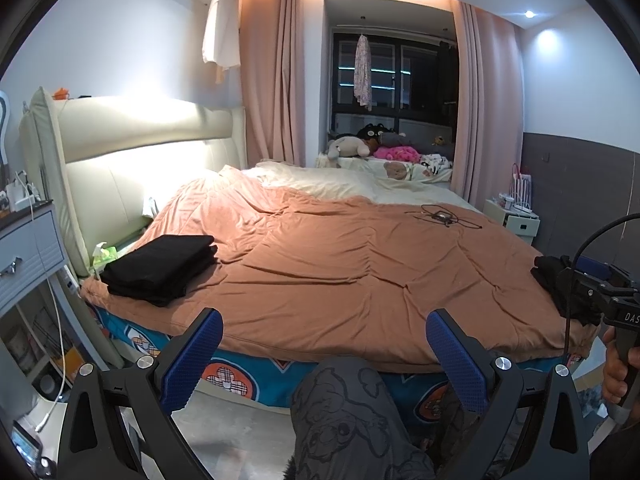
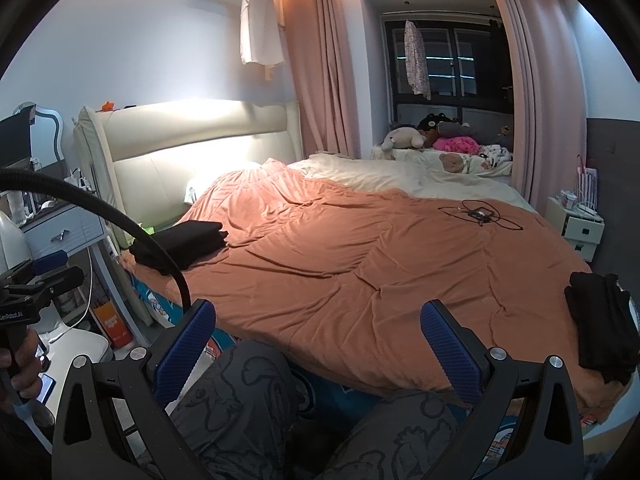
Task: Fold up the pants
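Both the left gripper [image 1: 324, 354] and right gripper [image 2: 318, 346] were spread, empty. Unfolded black pants [image 2: 600, 328] lay crumpled at the orange duvet's [image 2: 340, 252] right edge: probably light, limp; best pinched at the waistband.

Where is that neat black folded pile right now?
The folded black pile lies on the orange blanket at the bed's near left corner, by the headboard; both views show it at left.
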Demonstrator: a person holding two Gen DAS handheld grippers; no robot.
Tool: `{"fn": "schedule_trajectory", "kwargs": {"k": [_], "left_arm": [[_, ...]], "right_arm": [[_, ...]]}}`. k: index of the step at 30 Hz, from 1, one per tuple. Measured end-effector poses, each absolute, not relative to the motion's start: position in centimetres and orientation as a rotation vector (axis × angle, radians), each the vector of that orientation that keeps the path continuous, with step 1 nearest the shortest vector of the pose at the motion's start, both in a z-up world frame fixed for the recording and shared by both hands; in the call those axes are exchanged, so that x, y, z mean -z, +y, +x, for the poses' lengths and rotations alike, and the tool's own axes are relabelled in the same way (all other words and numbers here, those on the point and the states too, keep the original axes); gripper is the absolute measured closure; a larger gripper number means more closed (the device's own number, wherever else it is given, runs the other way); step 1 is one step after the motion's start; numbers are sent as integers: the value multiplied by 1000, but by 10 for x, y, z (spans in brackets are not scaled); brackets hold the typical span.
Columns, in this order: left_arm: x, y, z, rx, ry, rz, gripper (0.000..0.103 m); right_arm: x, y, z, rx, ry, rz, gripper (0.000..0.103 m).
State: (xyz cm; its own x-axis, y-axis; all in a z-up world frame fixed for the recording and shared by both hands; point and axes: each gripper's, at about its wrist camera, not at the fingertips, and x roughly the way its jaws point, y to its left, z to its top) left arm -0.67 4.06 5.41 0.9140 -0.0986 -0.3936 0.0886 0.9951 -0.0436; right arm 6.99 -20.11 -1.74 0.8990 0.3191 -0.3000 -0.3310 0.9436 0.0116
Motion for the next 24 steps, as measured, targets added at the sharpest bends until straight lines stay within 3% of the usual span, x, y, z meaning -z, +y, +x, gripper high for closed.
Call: {"fn": "schedule_trajectory", "kwargs": {"k": [24], "left_arm": [[-49,37,-9,92,406,-19,0]], "right_arm": [[14,-208,74,-317,318,-51,0]]}}
